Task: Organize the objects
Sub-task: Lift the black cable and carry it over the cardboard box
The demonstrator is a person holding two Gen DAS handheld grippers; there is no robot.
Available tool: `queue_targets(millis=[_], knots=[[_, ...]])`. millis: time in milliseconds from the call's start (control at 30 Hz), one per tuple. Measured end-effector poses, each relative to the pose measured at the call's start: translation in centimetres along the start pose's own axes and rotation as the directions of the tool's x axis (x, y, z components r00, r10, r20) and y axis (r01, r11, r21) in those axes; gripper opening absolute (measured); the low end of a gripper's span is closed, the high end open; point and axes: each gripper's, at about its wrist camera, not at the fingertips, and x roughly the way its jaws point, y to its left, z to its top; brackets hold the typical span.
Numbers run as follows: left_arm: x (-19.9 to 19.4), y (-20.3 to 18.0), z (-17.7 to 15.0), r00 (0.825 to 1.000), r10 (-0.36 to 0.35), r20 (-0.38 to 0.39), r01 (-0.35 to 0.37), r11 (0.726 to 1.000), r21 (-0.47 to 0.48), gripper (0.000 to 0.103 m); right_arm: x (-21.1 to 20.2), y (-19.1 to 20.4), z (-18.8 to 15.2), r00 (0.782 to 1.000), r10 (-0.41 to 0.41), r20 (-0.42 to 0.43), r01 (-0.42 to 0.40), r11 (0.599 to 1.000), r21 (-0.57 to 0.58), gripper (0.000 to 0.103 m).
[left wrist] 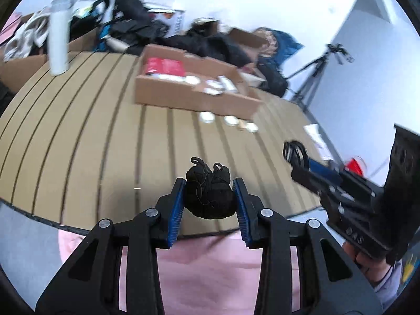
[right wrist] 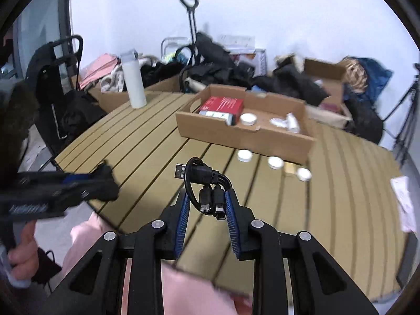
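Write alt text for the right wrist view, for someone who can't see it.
The right tool grips a coiled black USB cable above a slatted table. Beyond sits an open cardboard box, with small white tins before it.

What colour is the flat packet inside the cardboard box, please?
Red packet; the right wrist view shows it best.

Bare slatted table (right wrist: 147,141) lies open ahead; cardboard box (right wrist: 244,134) and small tins (right wrist: 275,162) block farther right.
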Motion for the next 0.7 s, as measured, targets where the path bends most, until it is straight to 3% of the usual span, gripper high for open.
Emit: queue_targets(millis=[100,200,300,400,467,567,700], knots=[[-0.1,-0.9,0.1,1.0,-0.026,0.009,0.026,0.999,0.024,0.033,-2.8,-1.2,-1.4,0.999,-0.023,0.032,0.021,0.998,0.051,0.03],[0.4,-0.7,0.7,0.999,-0.046,-0.01,0.046,0.999,-0.01,0.032,-3.7,-2.3,-1.5,0.998,-0.039,0.043,0.036,0.996,0.081,0.03],[0.8,-0.8,2.6,0.997,-0.071,0.004,0.071,0.997,-0.003,0.032,-3.2,-3.7,-0.4,0.998,0.011,0.059,-0.018,0.994,0.111,0.03],[2.2,-0.7,7.5,0.995,-0.103,0.008,0.103,0.995,0.011,0.032,-2.1,-4.8,2.4,0.997,0.034,0.062,-0.039,0.996,0.078,0.03],[4.5,-0.3,12.6,0.993,-0.118,-0.003,0.118,0.993,-0.008,0.033,-0.6,-6.1,5.8,0.997,0.032,0.065,-0.035,0.998,0.043,0.03],[9.9,1.0,19.5,0.996,-0.082,-0.036,0.081,0.996,-0.046,0.033,4.7,-9.4,11.6,0.999,0.043,-0.001,-0.043,0.997,0.057,0.03],[19.4,3.2,25.8,0.989,-0.084,-0.118,0.073,0.993,-0.096,0.033,17.0,-13.9,17.9,0.978,0.055,-0.199,-0.032,0.992,0.118,0.03]])
